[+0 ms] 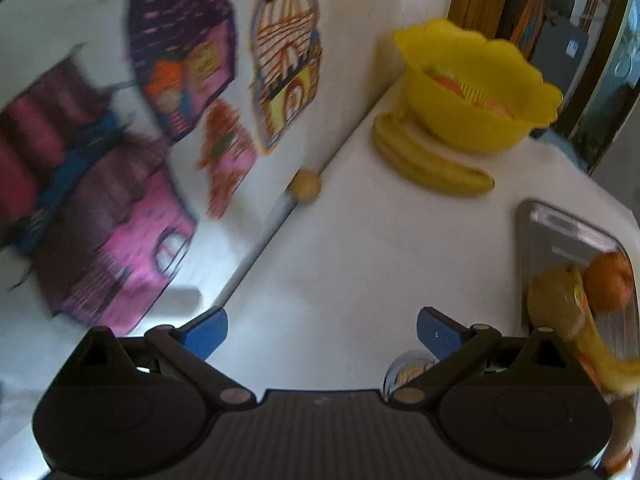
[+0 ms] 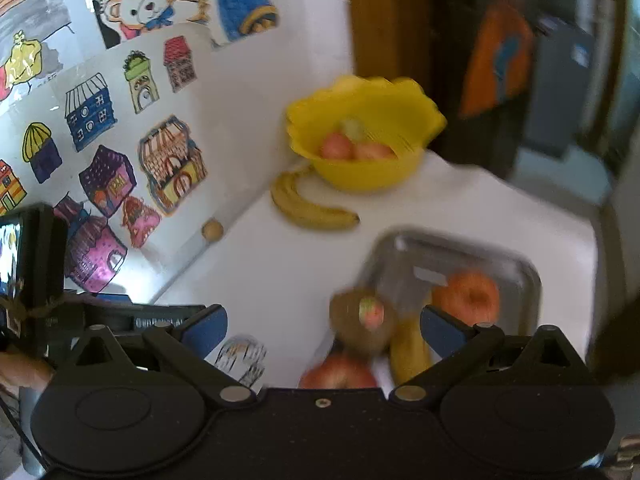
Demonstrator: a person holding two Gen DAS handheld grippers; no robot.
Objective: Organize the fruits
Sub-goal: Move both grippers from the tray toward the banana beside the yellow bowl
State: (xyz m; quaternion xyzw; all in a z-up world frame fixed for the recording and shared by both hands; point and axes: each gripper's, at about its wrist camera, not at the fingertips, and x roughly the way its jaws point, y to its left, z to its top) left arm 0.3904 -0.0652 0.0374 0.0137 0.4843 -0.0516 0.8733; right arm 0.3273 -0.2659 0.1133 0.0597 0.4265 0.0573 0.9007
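- Two grippers fill the bottom of their views, each with blue-padded fingers spread wide and nothing between them: the left gripper (image 1: pixel 322 334) hangs over bare white table (image 1: pixel 360 248), and the right gripper (image 2: pixel 324 330) hangs over the near end of a metal tray (image 2: pixel 524 272).
- Low in the right wrist view, at the lower centre, a red apple (image 2: pixel 340 374) lies nearest, just above the gripper body, with a brown kiwi (image 2: pixel 362 326) bearing a small sticker touching it from behind.
- Beside the kiwi, toward the right, a banana (image 2: pixel 408 350) lies in the tray, and an orange (image 2: pixel 468 296) sits beyond it, further into the tray.
- At the lower left of the right wrist view, the other gripper's black body and a bit of a hand (image 2: pixel 22 374) show, blurred.
- Near the table's left edge, at mid frame, a small round tan fruit (image 2: pixel 212 231) rests against the wall; I cannot tell which kind.
- Further back, a second banana (image 2: pixel 312 210) lies on the table, just in front of a yellow bowl (image 2: pixel 372 178) at the upper centre.
- Inside the bowl are reddish fruits (image 2: pixel 352 149) and a pale green one, too blurred to name.
- Behind all, colourful house stickers (image 2: pixel 172 166) cover the white wall on the left.
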